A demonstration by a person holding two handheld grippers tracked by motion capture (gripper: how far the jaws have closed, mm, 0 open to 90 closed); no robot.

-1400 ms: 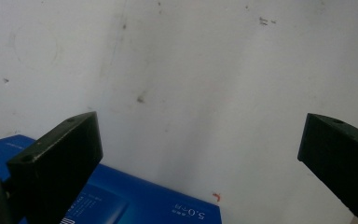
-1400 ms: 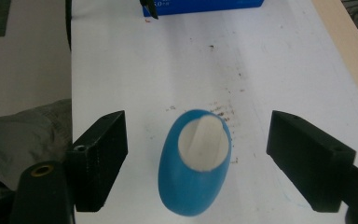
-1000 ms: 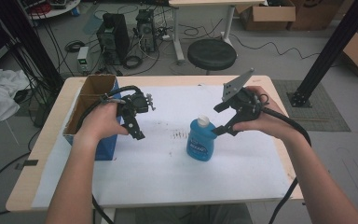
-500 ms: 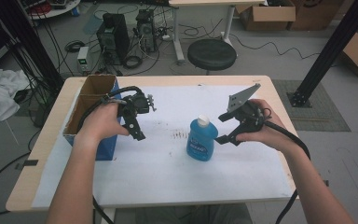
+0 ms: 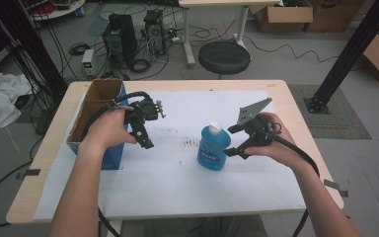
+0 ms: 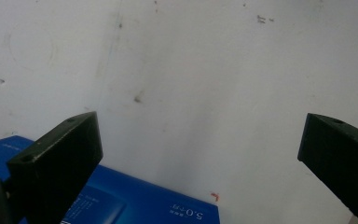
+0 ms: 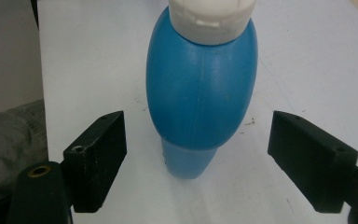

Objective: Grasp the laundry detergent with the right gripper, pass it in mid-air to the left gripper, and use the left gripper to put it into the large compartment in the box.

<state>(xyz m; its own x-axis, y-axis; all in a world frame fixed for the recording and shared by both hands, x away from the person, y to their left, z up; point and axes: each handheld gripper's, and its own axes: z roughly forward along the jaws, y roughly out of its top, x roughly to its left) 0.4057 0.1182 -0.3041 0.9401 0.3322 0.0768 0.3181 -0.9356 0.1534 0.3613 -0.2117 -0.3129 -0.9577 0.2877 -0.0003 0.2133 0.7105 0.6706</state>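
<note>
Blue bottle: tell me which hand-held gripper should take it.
Right. The right hand-held gripper is open, with the upright blue bottle straight ahead between its jaws. The left hand-held gripper is farther off, beside the cardboard box.

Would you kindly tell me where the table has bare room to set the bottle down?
The near strip of the white sheet, between the forearms, is bare; so is the far strip beyond the blue bottle. It is crowded at the left by the cardboard box and left tongs, and around the right tongs.

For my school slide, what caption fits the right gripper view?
Open right gripper facing an upright blue bottle on white paper.
</note>
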